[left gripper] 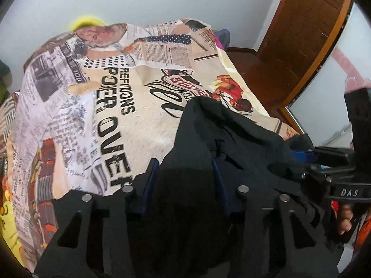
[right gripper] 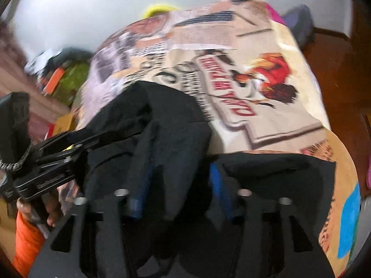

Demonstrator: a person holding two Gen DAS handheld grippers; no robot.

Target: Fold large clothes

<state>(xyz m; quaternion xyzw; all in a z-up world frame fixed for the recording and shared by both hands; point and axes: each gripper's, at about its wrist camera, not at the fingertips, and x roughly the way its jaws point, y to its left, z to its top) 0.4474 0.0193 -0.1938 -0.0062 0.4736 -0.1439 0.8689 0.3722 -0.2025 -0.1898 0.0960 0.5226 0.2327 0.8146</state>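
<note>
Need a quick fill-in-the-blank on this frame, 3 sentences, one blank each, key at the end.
1. The garment lying between the left gripper fingers is ____ in colour.
2. It lies on a bedspread printed like a ____ collage.
3. In the right wrist view, the right gripper has the same ____ between its fingers.

Missing words: black; newspaper; garment
</note>
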